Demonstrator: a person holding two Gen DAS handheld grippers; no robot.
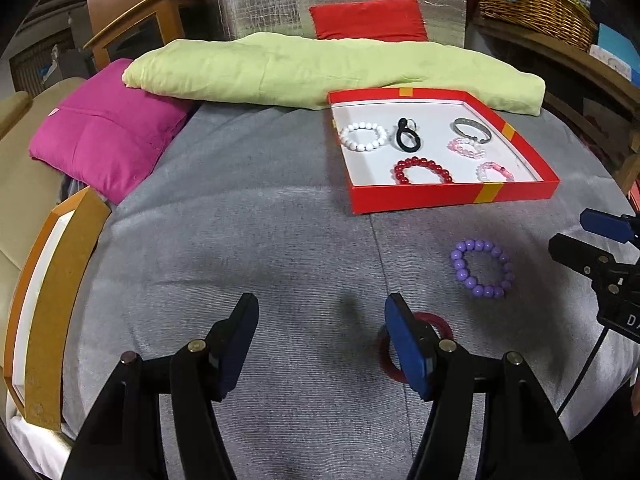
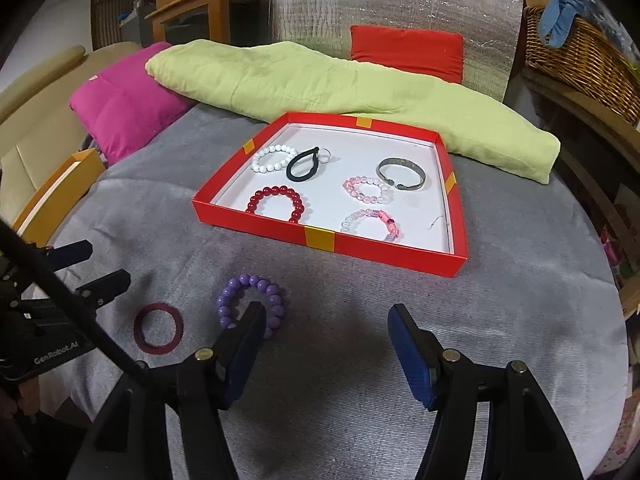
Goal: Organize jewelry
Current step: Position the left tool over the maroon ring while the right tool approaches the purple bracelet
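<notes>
A red tray (image 1: 416, 200) (image 2: 260, 229) with a white floor sits on the grey cover and holds several bracelets, a black hair tie and a silver bangle. A purple bead bracelet (image 1: 482, 267) (image 2: 272, 292) and a dark red ring bangle (image 1: 442, 324) (image 2: 158, 329) lie loose on the cover in front of it. My left gripper (image 1: 322, 344) is open and empty, its right finger over the red bangle. My right gripper (image 2: 326, 346) is open and empty, its left finger over the purple bracelet's near edge. Each gripper shows in the other's view, the right (image 1: 600, 252) and the left (image 2: 92, 272).
A light green folded quilt (image 1: 320, 72) (image 2: 340, 88) lies behind the tray, with a magenta pillow (image 1: 104, 136) (image 2: 124, 108) at left and a red cushion (image 1: 368, 20) (image 2: 406, 54) behind. An orange box lid (image 1: 56, 292) sits at the left edge. A wicker basket (image 2: 580, 56) stands at right.
</notes>
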